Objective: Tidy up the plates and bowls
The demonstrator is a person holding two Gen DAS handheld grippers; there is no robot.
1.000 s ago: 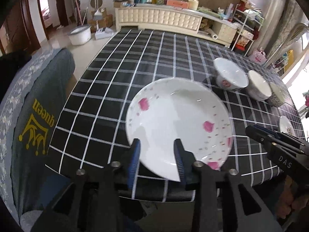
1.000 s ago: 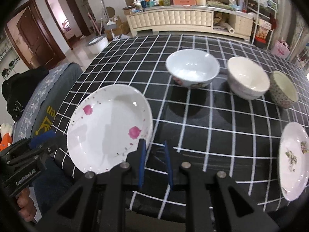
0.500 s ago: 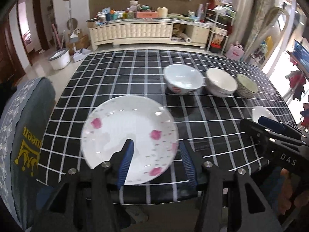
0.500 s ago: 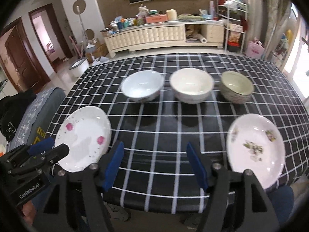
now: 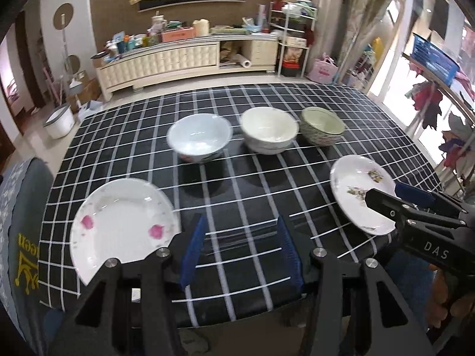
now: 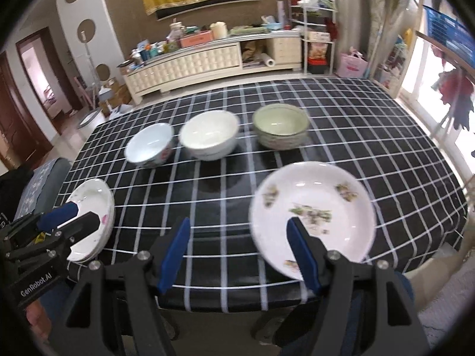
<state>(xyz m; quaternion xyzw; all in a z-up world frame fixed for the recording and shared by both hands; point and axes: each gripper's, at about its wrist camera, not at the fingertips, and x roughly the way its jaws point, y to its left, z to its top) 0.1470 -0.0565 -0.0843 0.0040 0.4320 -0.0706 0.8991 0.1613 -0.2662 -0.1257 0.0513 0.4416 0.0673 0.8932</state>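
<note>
Across the counter (image 5: 371, 124), draped in black cloth with white grid lines, three bowls stand in a row toward the far edge: a pale blue bowl (image 5: 199, 137), a cream bowl (image 5: 268, 129) just beside it, and a green patterned bowl (image 5: 322, 124) at the right end. Near the front left corner lies the pink-flowered plate (image 5: 118, 222); near the front right corner lies the green-sprigged plate (image 6: 311, 207). Over the front edge, the left gripper (image 5: 240, 252) hangs between the two plates with its jaws apart and only cloth between them. The right gripper (image 6: 240, 252) has just been opening; its jaws stand wide and empty, the right finger overlapping the green-sprigged plate's near rim.
</note>
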